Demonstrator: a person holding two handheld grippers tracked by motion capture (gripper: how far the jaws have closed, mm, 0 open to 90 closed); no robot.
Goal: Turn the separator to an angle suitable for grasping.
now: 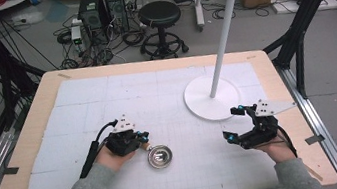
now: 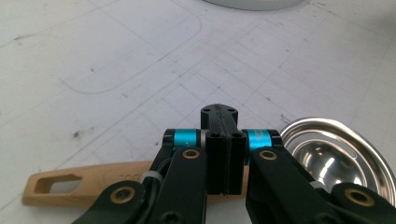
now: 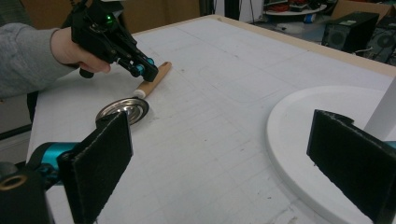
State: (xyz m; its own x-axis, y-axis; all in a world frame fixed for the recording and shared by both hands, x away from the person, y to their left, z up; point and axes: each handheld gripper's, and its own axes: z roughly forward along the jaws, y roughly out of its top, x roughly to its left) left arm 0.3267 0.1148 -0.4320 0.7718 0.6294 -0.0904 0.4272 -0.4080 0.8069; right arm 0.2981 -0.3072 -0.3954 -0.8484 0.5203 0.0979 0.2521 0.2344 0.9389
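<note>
High view: left gripper (image 1: 139, 140) jaws clamped on ladle (image 1: 159, 155) handle, right gripper (image 1: 234, 124) jaws apart nr stand base (image 1: 201, 107).

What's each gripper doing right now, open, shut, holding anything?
Left gripper: shut on the wooden handle of the metal ladle.
Right gripper: open, nothing between the jaws.

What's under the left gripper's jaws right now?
The ladle's wooden handle runs beneath the shut left gripper, its metal bowl to one side. Whether the jaws pinch the handle is hidden by them.
</note>
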